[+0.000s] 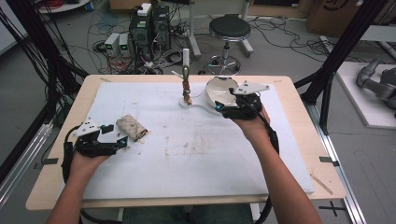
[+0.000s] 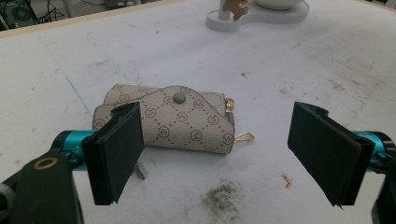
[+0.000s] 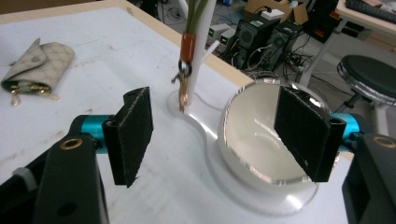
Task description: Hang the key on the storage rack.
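A beige patterned key pouch (image 2: pixel 173 119) with a green snap lies closed on the white mat (image 1: pixel 187 154), a gold clip poking out at its right end. My left gripper (image 2: pixel 219 149) is open just short of the pouch (image 1: pixel 131 127), with the jaws level with its sides and not touching it. In the high view the left gripper (image 1: pixel 116 134) sits at the mat's left. My right gripper (image 3: pixel 219 135) is open at the near side of a white bowl (image 3: pixel 252 135), gripping nothing. A key on an orange tag (image 3: pixel 184 88) hangs from a white stand (image 1: pixel 186 56) beside the bowl (image 1: pixel 217 91).
The bowl and the post share one white base (image 2: pixel 261 19) at the far middle of the mat. Beyond the wooden table edge (image 1: pixel 140 77) are computers (image 1: pixel 149 28), cables and a black stool (image 1: pixel 229 28). Dirt smudges mark the mat in front of the pouch.
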A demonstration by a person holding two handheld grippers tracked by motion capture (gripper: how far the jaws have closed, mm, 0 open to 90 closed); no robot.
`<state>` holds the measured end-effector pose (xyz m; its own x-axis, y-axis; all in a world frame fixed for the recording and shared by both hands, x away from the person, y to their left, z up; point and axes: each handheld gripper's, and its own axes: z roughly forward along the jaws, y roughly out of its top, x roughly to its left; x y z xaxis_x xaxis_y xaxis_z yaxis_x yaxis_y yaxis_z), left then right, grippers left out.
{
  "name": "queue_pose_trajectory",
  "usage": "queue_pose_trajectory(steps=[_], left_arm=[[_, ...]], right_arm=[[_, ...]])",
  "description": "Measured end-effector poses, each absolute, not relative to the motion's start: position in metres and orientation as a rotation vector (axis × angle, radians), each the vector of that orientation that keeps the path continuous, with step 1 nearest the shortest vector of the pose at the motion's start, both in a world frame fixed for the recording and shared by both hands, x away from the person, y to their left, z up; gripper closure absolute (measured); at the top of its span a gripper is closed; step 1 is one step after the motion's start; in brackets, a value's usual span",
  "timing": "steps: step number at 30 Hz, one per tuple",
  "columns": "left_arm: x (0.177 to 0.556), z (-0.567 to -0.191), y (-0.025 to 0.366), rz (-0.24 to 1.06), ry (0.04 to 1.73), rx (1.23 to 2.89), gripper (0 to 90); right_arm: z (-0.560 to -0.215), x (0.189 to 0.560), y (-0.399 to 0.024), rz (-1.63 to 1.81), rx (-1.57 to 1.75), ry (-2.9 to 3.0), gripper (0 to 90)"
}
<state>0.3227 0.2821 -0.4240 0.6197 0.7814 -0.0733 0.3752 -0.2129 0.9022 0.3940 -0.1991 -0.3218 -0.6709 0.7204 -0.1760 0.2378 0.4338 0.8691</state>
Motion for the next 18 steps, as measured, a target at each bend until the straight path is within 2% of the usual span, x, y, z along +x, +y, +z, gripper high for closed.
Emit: queue_pose_trajectory(steps=[4, 18], left_arm=[[0.323, -0.423, 0.280, 0.502, 0.923, 1.830, 18.3], [0.325, -0.424, 0.278, 0.498, 0.907, 1.825, 18.3]], right_arm=[[-0.336, 0.377, -0.224, 1.234, 0.866, 2.131, 27.9], [-0.371, 0.352, -0.260, 1.267, 0.978, 2.070, 26.5]])
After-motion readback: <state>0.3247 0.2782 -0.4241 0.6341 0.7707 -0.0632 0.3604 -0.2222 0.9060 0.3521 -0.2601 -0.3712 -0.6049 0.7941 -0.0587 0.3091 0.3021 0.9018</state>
